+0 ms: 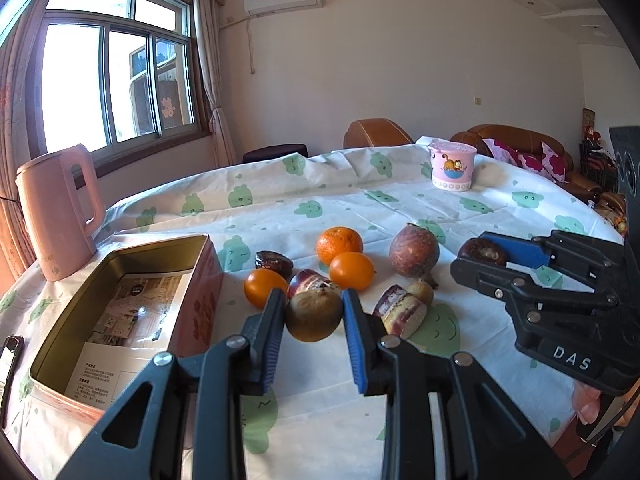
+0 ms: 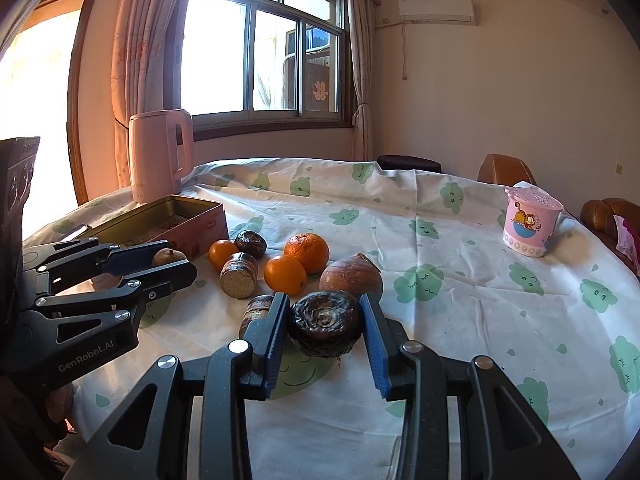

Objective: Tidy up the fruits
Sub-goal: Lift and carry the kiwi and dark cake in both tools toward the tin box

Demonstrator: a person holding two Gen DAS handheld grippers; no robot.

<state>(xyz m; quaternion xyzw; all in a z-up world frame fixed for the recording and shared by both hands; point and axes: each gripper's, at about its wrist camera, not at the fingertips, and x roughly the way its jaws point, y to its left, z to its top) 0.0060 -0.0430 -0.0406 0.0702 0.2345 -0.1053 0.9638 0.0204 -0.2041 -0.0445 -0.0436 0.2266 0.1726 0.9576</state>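
Left hand-held gripper (image 1: 314,308) has its blue pads either side of a brown round fruit (image 1: 313,316), pads look touching it, so prob. gripping; fruit seems to sit on the worktop (image 1: 320,200). Right hand-held gripper (image 2: 325,322) brackets a dark wrinkled fruit (image 2: 325,326); left pad touches, a sliver of gap at the right pad, so not fully clamped, can't tell for sure.

Risks: both fruits round, w/ narrow pads they may roll or squirt out if squeezed off-centre. Left pad sits tight beside a small orange (image 1: 265,287) and a purple striped piece (image 1: 312,280), so lifting could nudge those.

Room: open tin box (image 1: 120,308) just left of the pile, its near wall is the edge to clear. Grippers near each other, so crossing paths = bump risk. Worktop right side is open, pink cup (image 2: 530,222) well apart.
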